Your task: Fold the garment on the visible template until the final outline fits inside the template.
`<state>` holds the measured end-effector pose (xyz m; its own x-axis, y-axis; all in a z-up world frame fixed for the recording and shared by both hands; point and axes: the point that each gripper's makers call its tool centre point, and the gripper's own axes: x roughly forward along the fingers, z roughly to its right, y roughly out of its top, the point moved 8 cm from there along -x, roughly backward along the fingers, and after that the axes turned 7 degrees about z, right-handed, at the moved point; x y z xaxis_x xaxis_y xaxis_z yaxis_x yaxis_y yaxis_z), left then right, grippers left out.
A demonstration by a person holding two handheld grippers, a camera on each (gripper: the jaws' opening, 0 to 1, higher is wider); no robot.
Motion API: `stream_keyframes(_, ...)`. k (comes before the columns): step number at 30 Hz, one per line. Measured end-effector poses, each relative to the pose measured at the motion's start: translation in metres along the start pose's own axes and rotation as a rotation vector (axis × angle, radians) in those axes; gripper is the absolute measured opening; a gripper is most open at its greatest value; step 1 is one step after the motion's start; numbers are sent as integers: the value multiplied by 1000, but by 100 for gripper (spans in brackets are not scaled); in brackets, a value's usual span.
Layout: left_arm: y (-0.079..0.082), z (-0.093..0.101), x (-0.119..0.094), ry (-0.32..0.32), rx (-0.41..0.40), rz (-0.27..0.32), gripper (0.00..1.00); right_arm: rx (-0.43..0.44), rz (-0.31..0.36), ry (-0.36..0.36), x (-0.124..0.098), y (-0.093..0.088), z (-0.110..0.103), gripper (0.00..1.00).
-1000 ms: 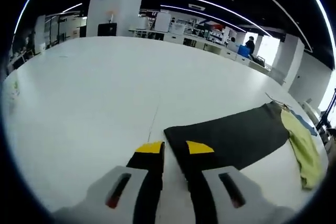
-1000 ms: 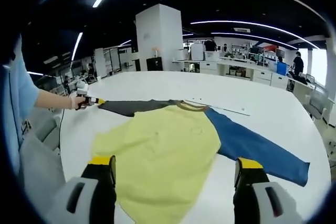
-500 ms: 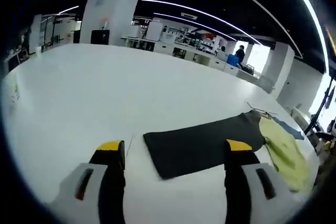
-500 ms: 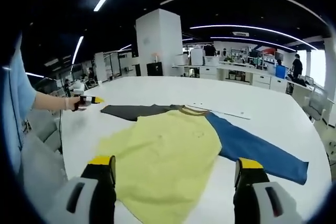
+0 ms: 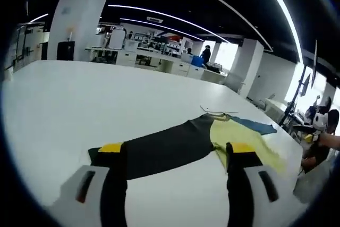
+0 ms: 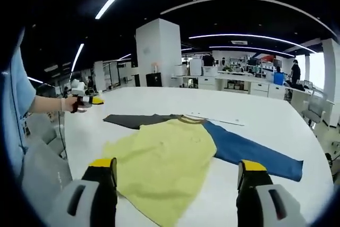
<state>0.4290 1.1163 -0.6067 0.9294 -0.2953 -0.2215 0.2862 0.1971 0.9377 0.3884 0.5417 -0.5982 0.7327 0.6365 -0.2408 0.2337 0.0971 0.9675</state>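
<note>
The garment (image 6: 164,152) lies flat on the white worktop (image 6: 265,120), bare surface around it; both grippers (image 5: 175,150) (image 6: 175,166) hover above it, fingers open.

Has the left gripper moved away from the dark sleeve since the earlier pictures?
Yes. In the right gripper view, the left gripper has lifted off the dark sleeve tip and drawn back from the white table, now open.

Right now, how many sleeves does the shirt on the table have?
2. The dark sleeve lies spread toward the left gripper; the blue sleeve stretches the other way, both flat on the white table.
</note>
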Motion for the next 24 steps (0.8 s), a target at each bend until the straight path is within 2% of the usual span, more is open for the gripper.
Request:
stream_keyframes(2, 5, 10, 1, -30, -11, 8, 75, -9, -1, -7, -4, 0, 2, 96)
stream_keyframes(6, 4, 28, 1, -73, 26, -14, 80, -14, -6, -14, -15, -2, 4, 98)
stream_keyframes(12, 3, 56, -5, -177, 59, -51, 98, -24, -29, -5, -26, -8, 0, 99)
stream_keyframes(19, 3, 92, -16, -269, 70, -59, 99, -20, -35, 1, -30, -12, -3, 99)
stream_keyframes(24, -7, 115, -18, -320, 100, -90, 99, -17, -44, 5, -31, -16, -4, 99)
